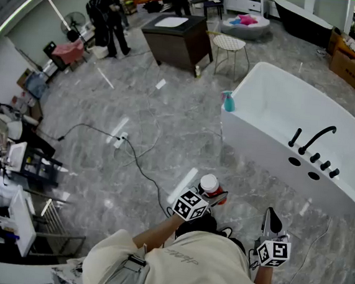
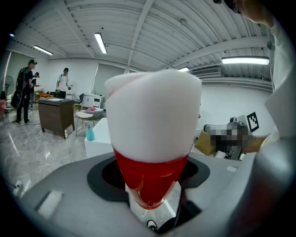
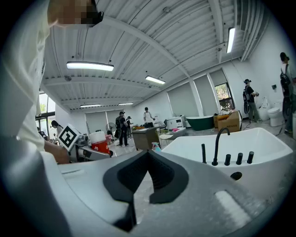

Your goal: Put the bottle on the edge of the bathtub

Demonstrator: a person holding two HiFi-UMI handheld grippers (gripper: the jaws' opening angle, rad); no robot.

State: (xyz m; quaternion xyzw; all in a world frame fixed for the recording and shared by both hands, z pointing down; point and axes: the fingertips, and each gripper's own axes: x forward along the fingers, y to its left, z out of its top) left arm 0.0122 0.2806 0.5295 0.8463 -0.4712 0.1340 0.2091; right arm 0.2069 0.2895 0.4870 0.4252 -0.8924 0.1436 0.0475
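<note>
A red bottle (image 1: 210,186) with a white cap is held upright off the floor, in front of the person's body, by my left gripper (image 1: 214,197). In the left gripper view the bottle (image 2: 151,134) fills the middle, and the left gripper (image 2: 150,187) is shut on its red body. The white bathtub (image 1: 276,85) stands ahead and to the right, its near rim about a step away. My right gripper (image 1: 272,221) hangs lower right, shut and empty. In the right gripper view its jaws (image 3: 147,156) meet, with the bathtub (image 3: 259,143) beyond and the bottle (image 3: 99,141) at the left.
A teal spray bottle (image 1: 229,101) stands on the tub's near left corner. A black faucet (image 1: 315,139) and knobs sit on the near rim. A cable and power strip (image 1: 120,140) lie on the marble floor. A dark cabinet (image 1: 178,39), a stool (image 1: 229,44) and people (image 1: 109,13) are farther off.
</note>
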